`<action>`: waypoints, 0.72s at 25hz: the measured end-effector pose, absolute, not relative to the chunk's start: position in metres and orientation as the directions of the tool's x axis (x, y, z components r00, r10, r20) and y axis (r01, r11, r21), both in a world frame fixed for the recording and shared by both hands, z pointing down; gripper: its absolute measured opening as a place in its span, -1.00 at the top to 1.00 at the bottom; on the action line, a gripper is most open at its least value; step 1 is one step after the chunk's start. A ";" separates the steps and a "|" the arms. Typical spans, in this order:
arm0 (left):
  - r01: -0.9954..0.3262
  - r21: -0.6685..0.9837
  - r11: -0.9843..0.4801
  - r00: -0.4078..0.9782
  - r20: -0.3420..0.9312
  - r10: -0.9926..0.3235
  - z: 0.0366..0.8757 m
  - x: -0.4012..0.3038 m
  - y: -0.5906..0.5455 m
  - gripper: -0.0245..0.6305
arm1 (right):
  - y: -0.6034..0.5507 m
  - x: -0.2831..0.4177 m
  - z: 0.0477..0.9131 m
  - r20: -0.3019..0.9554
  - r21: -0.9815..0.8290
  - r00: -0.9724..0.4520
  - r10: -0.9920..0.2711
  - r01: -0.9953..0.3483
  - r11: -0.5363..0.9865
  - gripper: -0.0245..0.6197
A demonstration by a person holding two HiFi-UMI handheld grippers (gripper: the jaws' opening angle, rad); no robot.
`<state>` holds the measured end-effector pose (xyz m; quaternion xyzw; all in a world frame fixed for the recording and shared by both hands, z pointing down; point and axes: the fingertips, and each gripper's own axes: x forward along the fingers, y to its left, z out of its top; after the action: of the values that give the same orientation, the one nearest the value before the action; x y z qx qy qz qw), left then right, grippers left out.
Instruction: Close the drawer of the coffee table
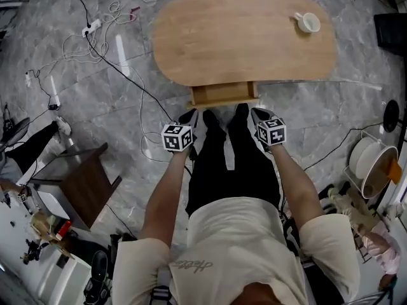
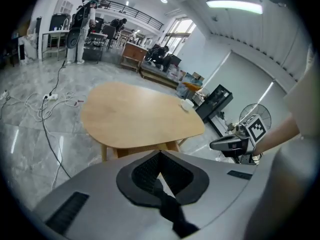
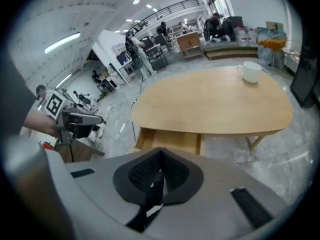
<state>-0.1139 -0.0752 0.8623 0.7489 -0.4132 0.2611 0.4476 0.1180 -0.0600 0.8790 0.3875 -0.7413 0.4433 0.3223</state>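
1. A person is standing at the near long edge of the oval wooden bench (image 1: 241,37), holding both grippers low in front of the body.
2. The drawer (image 1: 224,94) is sticking out from under that near edge, toward the person's shoes (its wooden front is facing the person).
3. The left gripper (image 1: 189,116) is showing its fingers pressed together with nothing between them. It is hovering near the drawer's left corner, not touching it.
4. The right gripper (image 1: 259,114) is likewise closed and empty, hanging near the drawer's right corner, also clear of it.
5. A white cup (image 1: 310,22) is sitting at the far right end of the bench top, well apart from the drawer.
6. Cables (image 1: 95,37) are lying across the grey marble floor (image 1: 121,100) to the left of the bench.
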 end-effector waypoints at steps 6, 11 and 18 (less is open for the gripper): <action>-0.887 0.429 -0.169 0.461 0.842 -0.281 0.958 -0.117 -0.050 0.91 | -0.040 0.123 0.969 0.862 -0.411 -0.478 -0.170 -0.854 0.319 0.93; -0.885 0.438 -0.159 0.465 0.851 -0.243 1.012 -0.119 -0.031 0.92 | -0.030 0.125 1.020 0.863 -0.428 -0.486 -0.140 -0.850 0.307 0.93; -0.894 0.443 -0.070 0.448 0.868 -0.214 1.084 -0.122 -0.012 0.91 | -0.019 0.137 1.090 0.875 -0.439 -0.474 -0.099 -0.863 0.251 0.93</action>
<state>-0.1219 -0.0119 1.0840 0.6596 -0.4196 0.3164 0.5373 0.1365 -0.0193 1.0901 0.3462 -0.6943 0.5048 0.3785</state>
